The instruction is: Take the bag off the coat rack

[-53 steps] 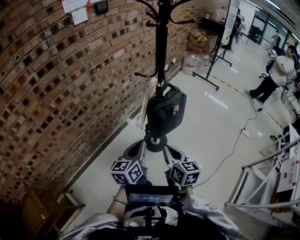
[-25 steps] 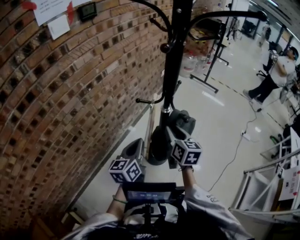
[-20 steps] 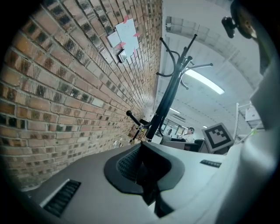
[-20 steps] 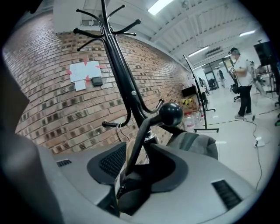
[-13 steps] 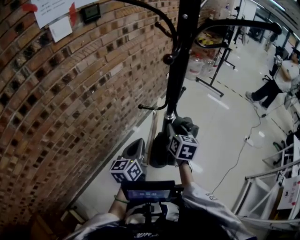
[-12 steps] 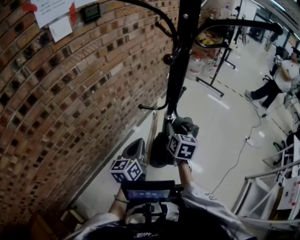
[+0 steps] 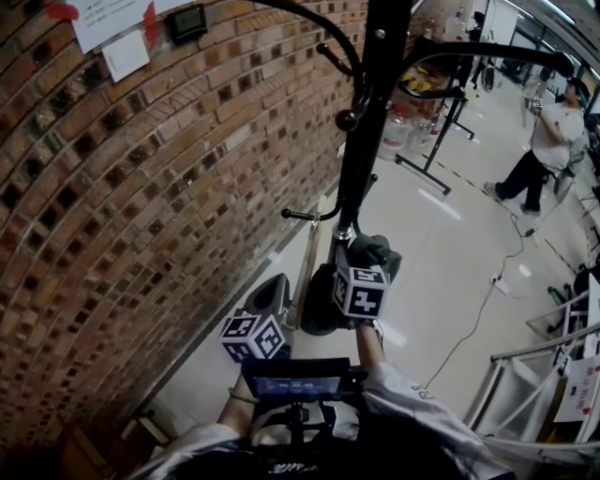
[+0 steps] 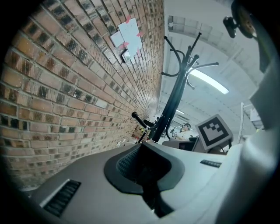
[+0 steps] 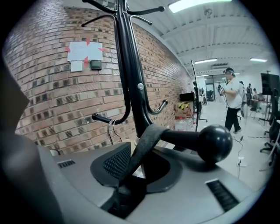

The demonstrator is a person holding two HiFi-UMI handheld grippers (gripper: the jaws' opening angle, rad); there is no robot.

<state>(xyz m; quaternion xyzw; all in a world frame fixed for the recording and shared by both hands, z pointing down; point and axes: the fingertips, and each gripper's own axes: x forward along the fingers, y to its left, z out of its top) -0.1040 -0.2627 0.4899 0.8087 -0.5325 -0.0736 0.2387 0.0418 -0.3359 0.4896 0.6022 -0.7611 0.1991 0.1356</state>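
A black coat rack [image 7: 375, 112] stands by the brick wall. The dark bag [image 7: 321, 302] hangs low on it, mostly hidden behind my right gripper [image 7: 364, 251]. In the right gripper view the bag's dark strap [image 9: 145, 148] loops over a ball-tipped peg [image 9: 213, 142] and runs down between the jaws of my right gripper [image 9: 131, 177]. The jaws are closing on it, and the strap lies against the ribbed pad. My left gripper [image 7: 270, 298] hangs lower left of the bag, apart from it. Nothing sits between the shut jaws of my left gripper [image 8: 146, 175].
The brick wall [image 7: 141, 206] runs close along the left, with papers [image 7: 112, 23] pinned high. A pale item [image 7: 307, 267] hangs from another peg by the pole. A person [image 7: 544, 141] stands far right, a cable [image 7: 469, 300] crosses the floor, and a metal rail [image 7: 525, 356] is right.
My right gripper has edged up and in toward the pole at the bag's top, its marker cube turning. The left gripper has stayed put. The far person has shifted.
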